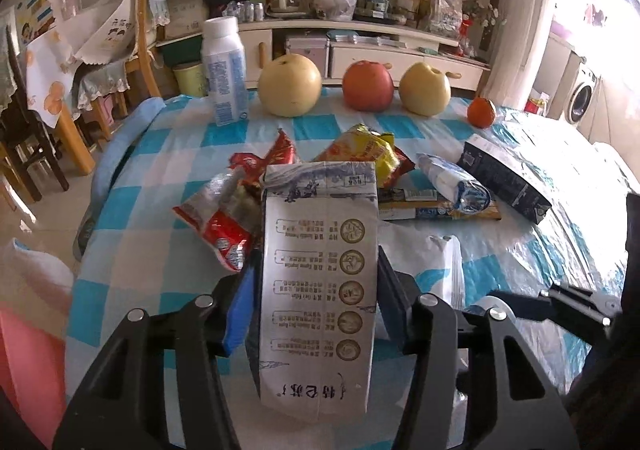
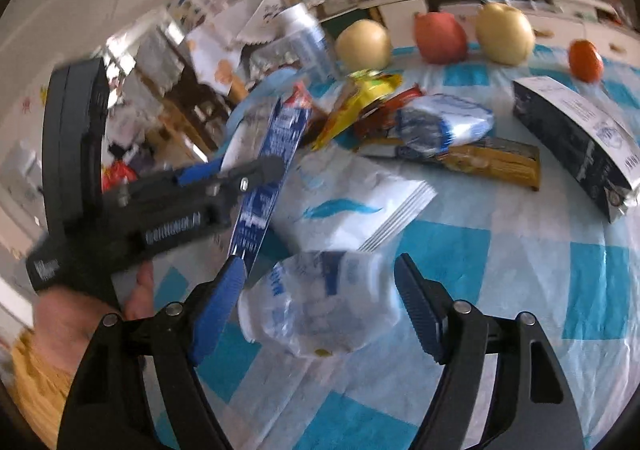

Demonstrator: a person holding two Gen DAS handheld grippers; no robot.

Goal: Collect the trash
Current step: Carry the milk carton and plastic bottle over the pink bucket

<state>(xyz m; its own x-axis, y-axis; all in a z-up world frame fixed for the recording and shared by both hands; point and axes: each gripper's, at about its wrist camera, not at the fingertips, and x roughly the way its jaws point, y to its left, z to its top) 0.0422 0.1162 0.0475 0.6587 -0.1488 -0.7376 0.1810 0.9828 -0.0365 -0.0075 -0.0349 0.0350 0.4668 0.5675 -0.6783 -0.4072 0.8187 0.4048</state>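
The left gripper (image 1: 316,270) clamps a carton (image 1: 318,290); the right gripper (image 2: 320,290) stands open around a blurred, seemingly crumpled bottle (image 2: 320,306), not pressing it.

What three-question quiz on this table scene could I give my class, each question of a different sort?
1. Multiple choice: what does the left gripper grip? A) milk carton B) spoon C) mug
2. True or false: the crumpled plastic bottle lies between the right gripper's fingers.
3. Count: how many round fruits line the table's far edge?
Key: 1 A; 2 true; 3 four.
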